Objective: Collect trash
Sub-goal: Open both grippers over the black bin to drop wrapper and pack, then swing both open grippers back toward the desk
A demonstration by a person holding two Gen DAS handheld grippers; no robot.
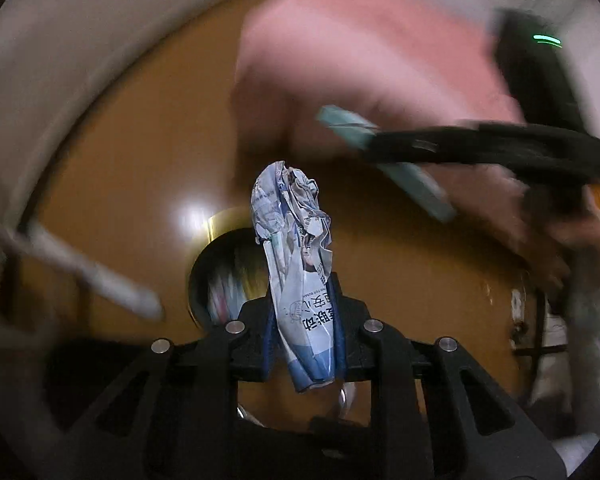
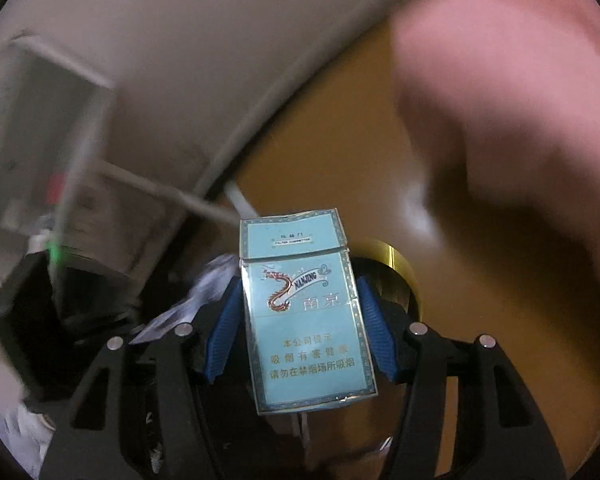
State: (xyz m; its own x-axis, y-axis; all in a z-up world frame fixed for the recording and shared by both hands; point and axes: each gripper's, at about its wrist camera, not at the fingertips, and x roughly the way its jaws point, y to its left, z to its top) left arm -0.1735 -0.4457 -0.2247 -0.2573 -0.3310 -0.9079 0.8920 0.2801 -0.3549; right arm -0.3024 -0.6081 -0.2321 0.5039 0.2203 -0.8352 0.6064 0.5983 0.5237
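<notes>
A glossy orange-brown floor [image 1: 132, 184] meets a pale wall [image 1: 80, 32] along a curved edge. A person's pink sleeve [image 2: 512, 80] hangs blurred over the floor.

Your items: a crumpled paper wrapper [image 1: 296, 268], white and blue with printed characters, standing upright, its lower end pinched between blue pads. A pale blue cigarette pack [image 2: 306, 312], dragon emblem and gold lettering on its face, lid slightly lifted, upright between blue pads above an orange-brown floor; it also shows blurred in your left view [image 1: 384, 160].
</notes>
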